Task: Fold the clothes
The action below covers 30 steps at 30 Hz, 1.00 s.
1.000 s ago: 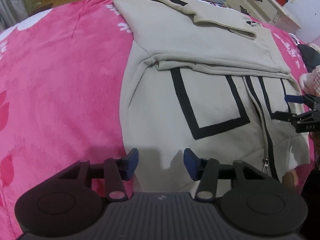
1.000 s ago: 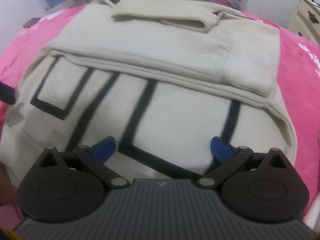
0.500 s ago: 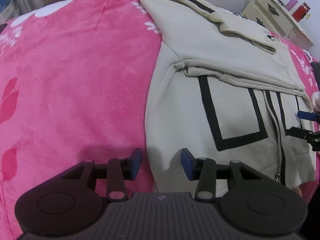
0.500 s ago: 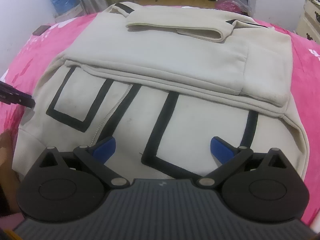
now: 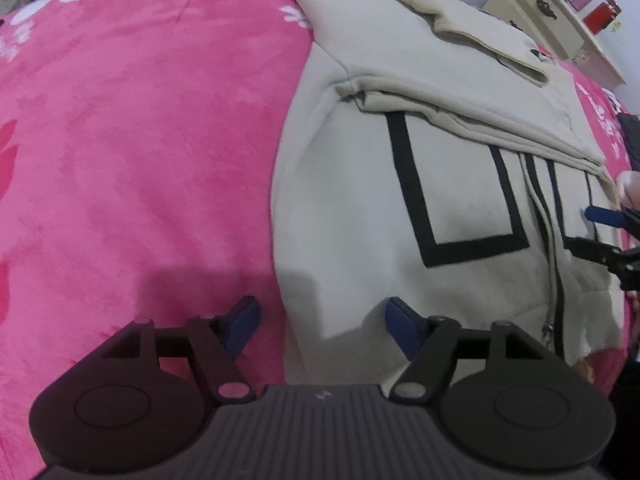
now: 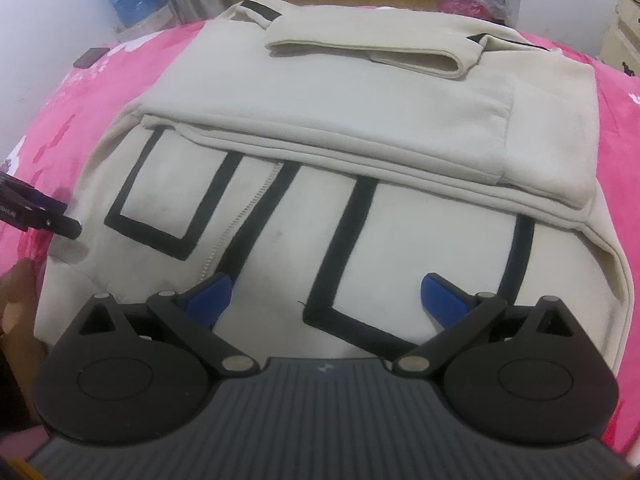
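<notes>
We are hovering both grippers — left gripper (image 5: 320,322) just widened, right gripper (image 6: 326,298) spread, nothing pinched — over the soft, thick, floppy jacket (image 6: 400,120), best pinched at its near hem corners.

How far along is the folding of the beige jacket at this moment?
Done: the cream zip-up jacket with black stripes lies on the pink fleece blanket with its sleeves and top folded across the body. In hand: nothing; the left gripper, jaws just opened wider, straddles the jacket's near edge, and the right gripper hangs open over the hem. Left: probably folding the lower half up.
</notes>
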Each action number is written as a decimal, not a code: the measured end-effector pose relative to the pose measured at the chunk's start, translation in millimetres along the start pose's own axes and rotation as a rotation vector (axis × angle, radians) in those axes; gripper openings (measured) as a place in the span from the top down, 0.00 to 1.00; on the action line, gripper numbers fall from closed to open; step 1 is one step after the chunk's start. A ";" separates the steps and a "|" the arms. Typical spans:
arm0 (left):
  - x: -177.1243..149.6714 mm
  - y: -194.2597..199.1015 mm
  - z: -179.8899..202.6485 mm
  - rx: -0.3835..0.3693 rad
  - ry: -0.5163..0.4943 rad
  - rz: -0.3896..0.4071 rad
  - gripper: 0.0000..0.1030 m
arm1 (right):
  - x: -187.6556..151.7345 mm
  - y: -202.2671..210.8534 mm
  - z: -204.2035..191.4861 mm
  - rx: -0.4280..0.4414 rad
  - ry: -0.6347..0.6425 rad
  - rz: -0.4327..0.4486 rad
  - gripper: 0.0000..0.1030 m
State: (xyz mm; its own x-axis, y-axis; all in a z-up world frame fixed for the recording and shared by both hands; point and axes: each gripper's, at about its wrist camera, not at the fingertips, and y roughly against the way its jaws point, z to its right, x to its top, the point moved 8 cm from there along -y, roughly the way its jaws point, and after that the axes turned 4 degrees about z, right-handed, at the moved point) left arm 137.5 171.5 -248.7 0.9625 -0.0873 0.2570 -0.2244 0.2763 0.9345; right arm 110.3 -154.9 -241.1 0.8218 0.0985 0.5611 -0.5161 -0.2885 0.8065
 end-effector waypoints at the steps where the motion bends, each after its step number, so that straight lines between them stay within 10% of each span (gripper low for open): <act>1: -1.9 0.1 0.7 -0.019 0.009 -0.017 0.32 | 0.5 0.5 -1.0 0.003 0.004 0.002 0.02; 17: -43.0 -9.3 21.7 -0.239 -0.053 -0.257 0.51 | 0.9 0.6 0.4 0.006 -0.005 0.000 0.02; 24: -39.1 -2.9 20.5 -0.223 -0.083 -0.244 0.92 | 2.4 0.6 -1.8 0.011 0.001 0.003 0.02; 30: -13.8 25.5 25.3 -0.336 0.010 -0.181 0.94 | 6.1 -0.2 -0.7 0.013 -0.008 0.012 0.02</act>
State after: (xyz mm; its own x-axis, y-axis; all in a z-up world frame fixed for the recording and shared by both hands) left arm 114.7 155.5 -222.2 0.9838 -0.1541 0.0912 0.0100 0.5558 0.8313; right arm 115.3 -153.5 -237.7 0.8177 0.0871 0.5690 -0.5225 -0.3024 0.7972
